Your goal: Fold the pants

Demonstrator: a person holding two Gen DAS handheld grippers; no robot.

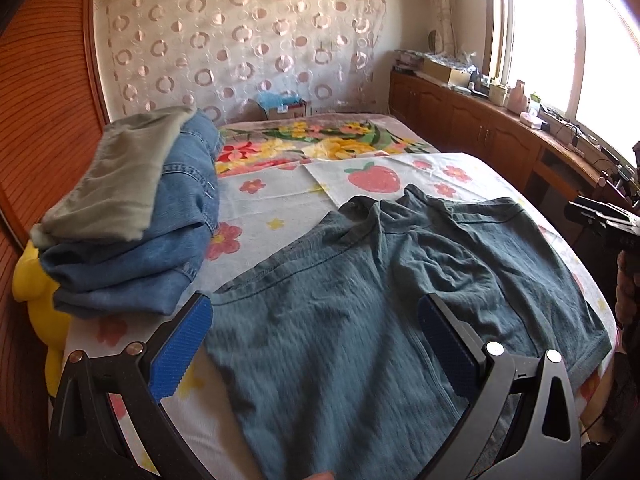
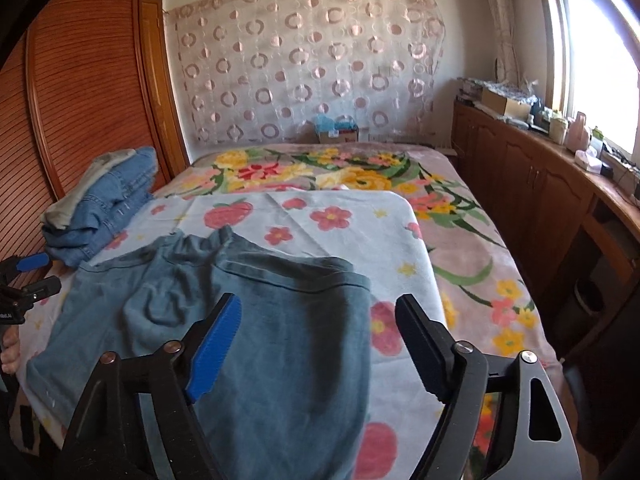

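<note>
Since the teal pants point(image 1: 360, 304) lie spread flat on the floral sheet point(image 1: 272, 196), unfolded, left gripper point(image 1: 316, 344) & right gripper point(image 2: 320, 344) hover wide open, empty, prob. lining up for leg grabs.

Daylight floods from the blown-out window point(image 1: 568, 52) on the right; fisheye bends the edges, corners dark, near pants point(image 2: 248, 340) slightly blurred and shadowed

Pants point(image 1: 352, 320) near leg ends are running off my bottom frame edges; yellow toy point(image 1: 34, 300) is hiding under the folded jeans point(image 1: 160, 240).
</note>
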